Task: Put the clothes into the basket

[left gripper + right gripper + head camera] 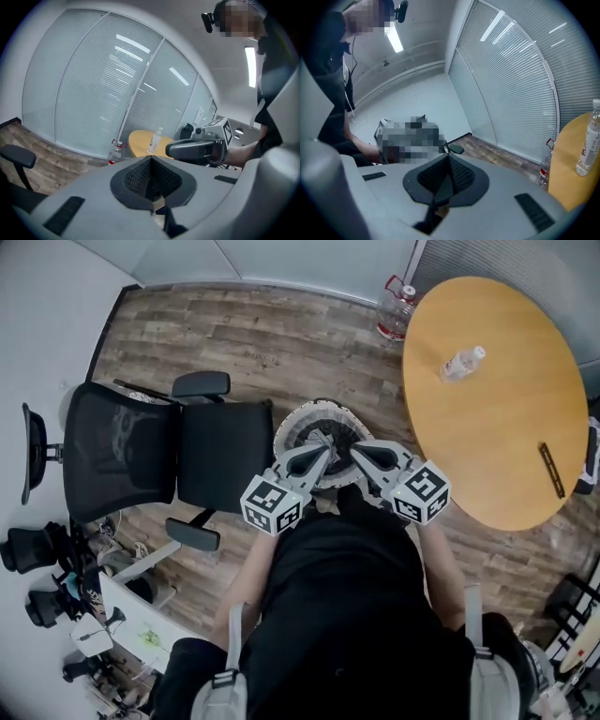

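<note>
— Where do we find the basket (292,418)?

— On the plank floor (281,343), between the front edge of the black chair (225,454) seat and the curved edge of the round table (506,427). It is round, with a pale rim and a greyer inner wall.

— And the clothes (323,427)?

— We take them for the grey and dark crumple inside that rim. The tips of both grippers sit over part of it in the head view, so we cannot tell one garment from another.

— How do we read the left gripper (151,164)?

— Closed. Its two dark mesh-textured pads meet along one line, with nothing between them.

— The right gripper (448,159)?

— The same: its pads are pressed together on nothing. Both have smooth grey shells that taper to a point, and each carries a cube with square markers at the back.

— What else do we see?

— The chair has a mesh back, a padded seat and curved armrests. The table top is smooth, honey-coloured wood. A clear plastic bottle (462,363) stands upright near its far edge, and a thin dark strip (551,470) lies towards the opposite edge. A large clear jug (397,307) with a red handle stands on the floor just beyond the table's far edge.
</note>
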